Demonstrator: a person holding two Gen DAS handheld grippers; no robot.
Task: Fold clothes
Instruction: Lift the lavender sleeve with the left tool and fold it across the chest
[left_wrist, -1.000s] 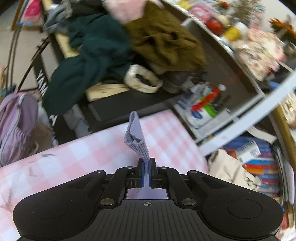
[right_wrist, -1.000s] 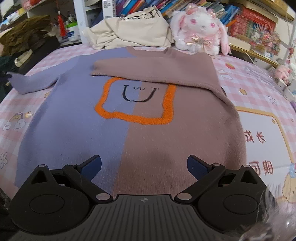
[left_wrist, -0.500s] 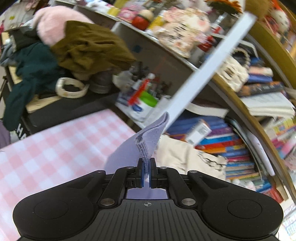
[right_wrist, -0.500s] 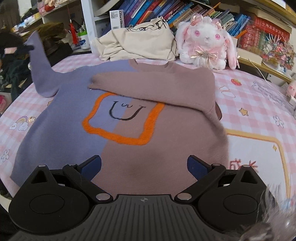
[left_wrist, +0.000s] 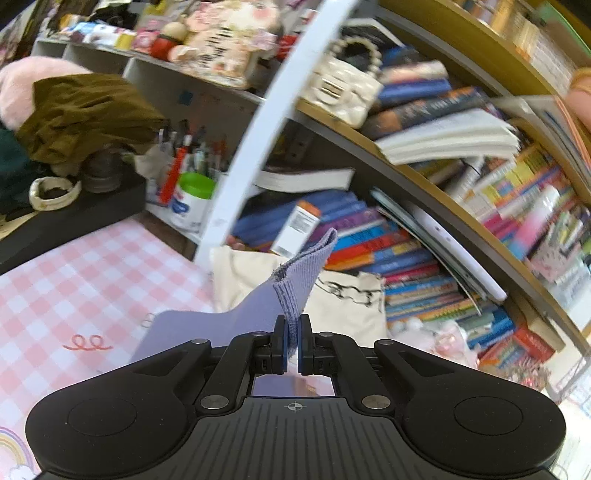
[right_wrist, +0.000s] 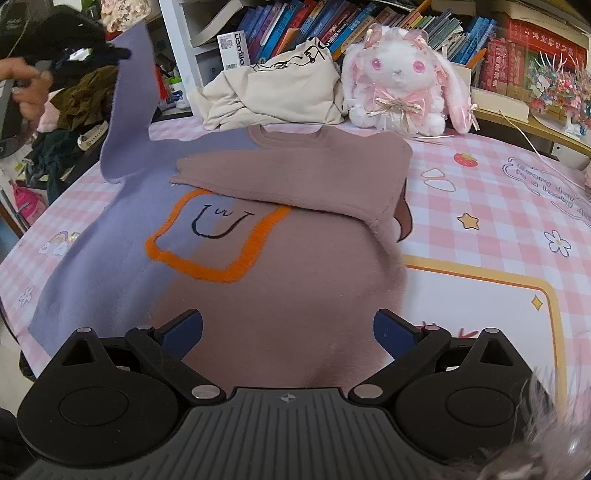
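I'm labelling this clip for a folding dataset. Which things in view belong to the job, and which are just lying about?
Part of the job:
- two-tone sweater
- its lilac sleeve, pinched in the left gripper
- right gripper, open over the hem

Just lying about:
- plush rabbit
- cream garment
- books
- pen pot
- olive clothes pile

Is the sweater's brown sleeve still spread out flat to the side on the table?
No: the brown sleeve lies folded across the chest of the sweater, just above the orange square.
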